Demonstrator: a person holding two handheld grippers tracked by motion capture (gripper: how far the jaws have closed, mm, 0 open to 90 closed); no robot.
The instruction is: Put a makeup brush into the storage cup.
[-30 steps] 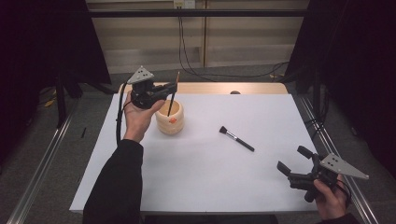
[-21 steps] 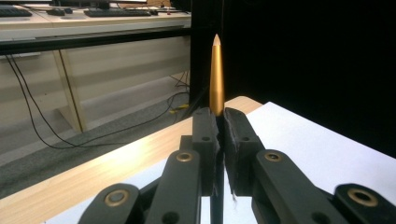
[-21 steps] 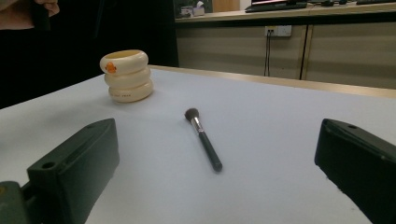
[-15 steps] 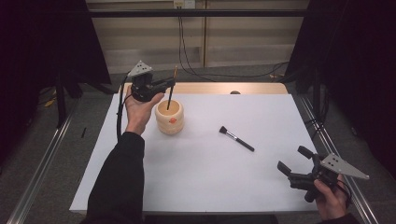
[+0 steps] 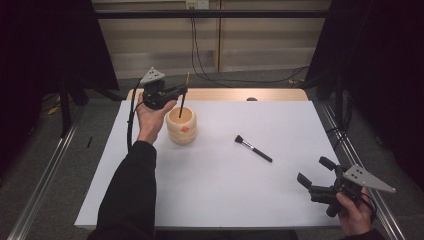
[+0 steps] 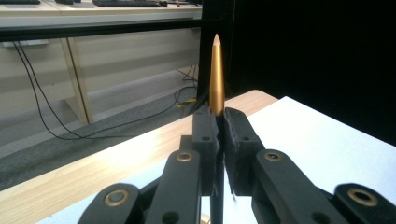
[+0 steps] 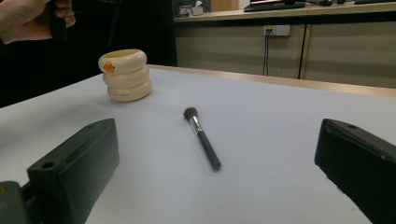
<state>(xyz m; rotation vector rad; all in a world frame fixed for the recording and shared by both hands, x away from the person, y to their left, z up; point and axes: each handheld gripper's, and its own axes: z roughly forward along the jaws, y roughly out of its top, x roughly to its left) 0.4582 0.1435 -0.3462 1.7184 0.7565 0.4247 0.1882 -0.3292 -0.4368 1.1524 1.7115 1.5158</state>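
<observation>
My left gripper (image 5: 181, 93) is shut on a slim stick (image 5: 182, 102) with a black shaft and a gold pointed end (image 6: 215, 74), held upright. It hangs over a cream ribbed cup (image 5: 181, 127) at the table's far left. The stick's lower end dips into the cup's mouth. In the left gripper view the jaws of the left gripper (image 6: 217, 122) pinch the stick with the gold tip rising above them. A black makeup brush (image 5: 253, 148) lies flat mid-table. My right gripper (image 5: 312, 170) rests open and empty at the near right corner.
The white table top (image 5: 240, 200) has a wooden strip (image 5: 225, 94) along its far edge. From the right gripper (image 7: 217, 135), the brush (image 7: 201, 137) lies straight ahead and the cup (image 7: 125, 74) stands farther left. Metal rails run along both sides.
The left gripper has shifted slightly toward the table's far side with the stick still in it, and the stick stands more upright over the cup. The right gripper has not moved.
</observation>
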